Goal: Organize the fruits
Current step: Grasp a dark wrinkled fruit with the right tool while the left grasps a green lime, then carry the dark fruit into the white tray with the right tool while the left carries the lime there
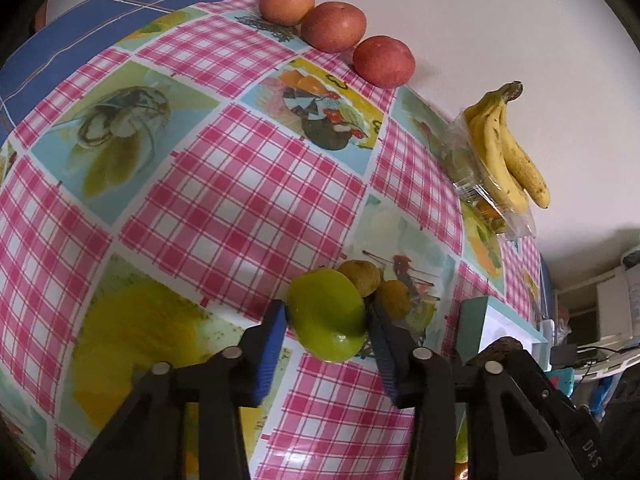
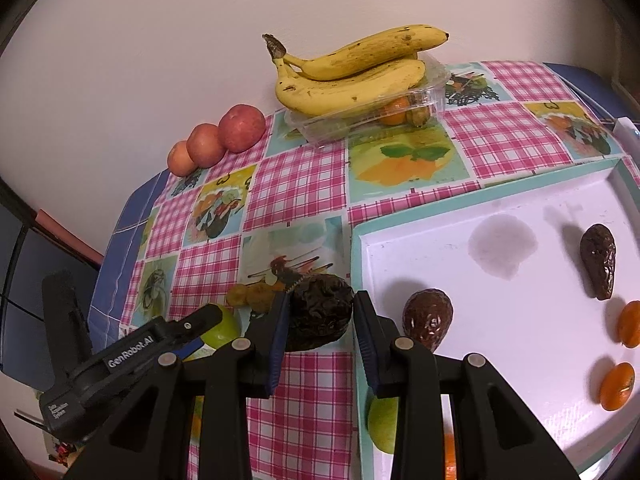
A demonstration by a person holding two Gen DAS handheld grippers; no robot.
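A smooth round green lime (image 1: 326,314) is clamped between the blue pads of the left gripper (image 1: 326,320) just above the pink-checked oilcloth tabletop (image 1: 240,184), while a dark wrinkled dried fruit (image 2: 318,316) is held shut in the right gripper (image 2: 318,320) beside the white, teal-rimmed tray (image 2: 500,184). The lime is judged firm but slippery, best gripped across its widest part. The dried fruit is judged light, soft and easily squashed.

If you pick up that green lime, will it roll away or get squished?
The green lime looks round and smooth, so it would probably roll if let go on the flat tablecloth. Its glossy skin may slip a little between the left gripper pads. It keeps its shape with a pad against each side, so it is likely firm, not squishy.
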